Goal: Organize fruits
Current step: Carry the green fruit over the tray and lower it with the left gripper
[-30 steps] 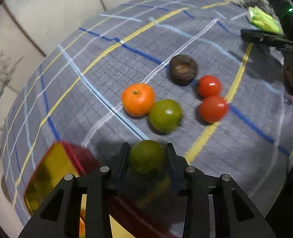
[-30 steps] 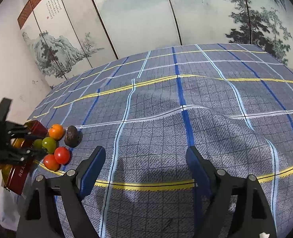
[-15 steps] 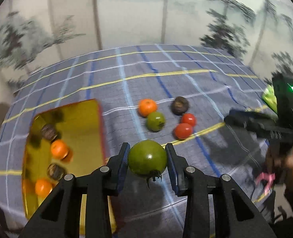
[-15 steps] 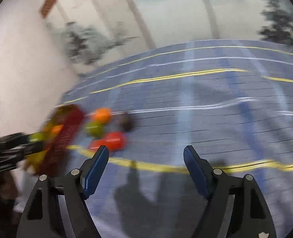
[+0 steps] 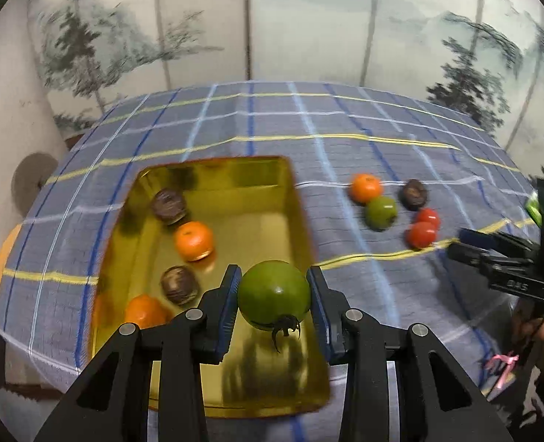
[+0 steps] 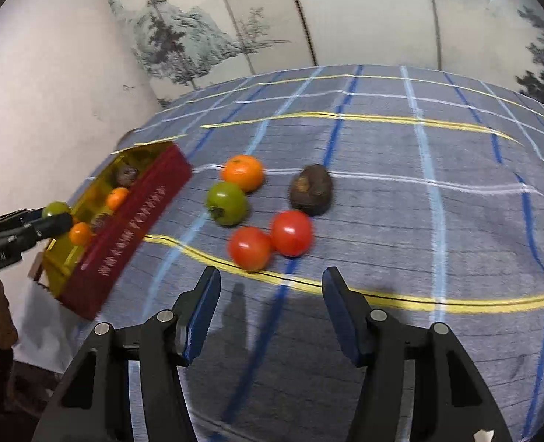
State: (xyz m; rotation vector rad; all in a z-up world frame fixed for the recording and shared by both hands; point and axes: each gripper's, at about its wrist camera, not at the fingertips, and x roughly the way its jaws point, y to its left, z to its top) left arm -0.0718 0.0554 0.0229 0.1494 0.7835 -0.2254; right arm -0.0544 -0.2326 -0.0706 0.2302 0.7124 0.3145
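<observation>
Green tomato now over the tin, ready to drop; R tool coming in for the next fruit.

Blue-grey plaid cloth on the tabletop (image 6: 400, 202), then the gold-lined rectangular tin w/ dark red sides (image 5: 213, 176): it holds two oranges and two dark brown fruits. A sec ago the left tool (image 5: 273, 302) had the round green tomato (image 5: 273, 296) just off the cloth by the loose pile; now it hangs clamped between both pads above the tin's near end, so release looks like the next step. Five fruits left on the cloth: orange, green tomato, dark brown fruit, two red tomatoes (image 6: 268, 241). Right tool (image 6: 270, 313), nothing between its fingers, has swung toward the reds and its jaws have just been narrowing, not touching any fruit yet.
</observation>
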